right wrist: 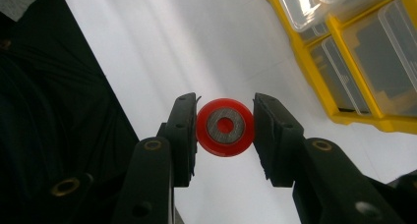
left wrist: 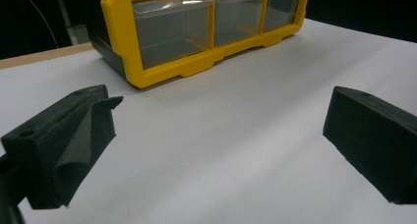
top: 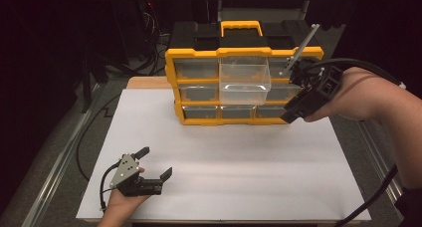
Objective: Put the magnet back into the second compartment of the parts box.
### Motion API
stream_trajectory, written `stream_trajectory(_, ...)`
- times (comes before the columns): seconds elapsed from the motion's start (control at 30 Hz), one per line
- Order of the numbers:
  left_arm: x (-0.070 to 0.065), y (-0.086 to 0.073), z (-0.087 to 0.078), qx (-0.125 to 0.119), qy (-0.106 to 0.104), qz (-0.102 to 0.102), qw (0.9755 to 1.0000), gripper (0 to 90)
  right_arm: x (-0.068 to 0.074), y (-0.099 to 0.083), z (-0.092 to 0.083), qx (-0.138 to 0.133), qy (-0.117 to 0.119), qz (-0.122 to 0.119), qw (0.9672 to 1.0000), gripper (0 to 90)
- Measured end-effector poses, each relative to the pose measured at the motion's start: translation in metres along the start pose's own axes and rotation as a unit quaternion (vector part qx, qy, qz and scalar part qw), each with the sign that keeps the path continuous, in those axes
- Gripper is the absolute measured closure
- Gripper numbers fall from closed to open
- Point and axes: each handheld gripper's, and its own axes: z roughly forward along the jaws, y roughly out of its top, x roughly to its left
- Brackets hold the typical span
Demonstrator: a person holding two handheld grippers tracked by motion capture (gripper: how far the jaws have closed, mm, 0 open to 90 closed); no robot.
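A small red wheel (right wrist: 206, 135) with a grey metal hub sits pinched between the two black jaws of my right gripper (right wrist: 225, 127). That gripper (top: 290, 115) hangs in the air at the right end of the yellow-framed drawer organizer (top: 244, 52), jaws pointing down toward the white sheet. One clear drawer (top: 245, 80) in the middle column stands pulled out. My left gripper (top: 155, 162) rests low on the sheet at the front left, jaws wide apart with nothing between them; its own view has the left gripper (left wrist: 221, 130) facing the organizer (left wrist: 162, 71).
A white sheet (top: 239, 167) covers the wooden table. The organizer (right wrist: 314, 76) stands at the back centre with several shut clear drawers. Cables trail on the floor at the left and from the right forearm. Metal rails run along both table sides.
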Motion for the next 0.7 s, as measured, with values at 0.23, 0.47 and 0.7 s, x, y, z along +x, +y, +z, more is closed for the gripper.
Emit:
stream_trajectory(0.23,0.000,0.000,0.000,0.000,0.000,0.000,1.0000,0.3,-0.001,0.011,-0.003,0.003,-0.003,0.000,1.0000,64.3)
stream_trajectory(0.47,0.000,0.000,0.000,0.001,0.000,-0.001,1.0000,0.3,-0.004,0.024,-0.006,0.002,-0.004,-0.004,1.0000,64.2)
stream_trajectory(0.7,0.000,0.000,0.000,-0.001,-0.002,-0.003,1.0000,0.3,-0.008,0.035,-0.009,0.000,-0.008,-0.003,1.0000,64.3)
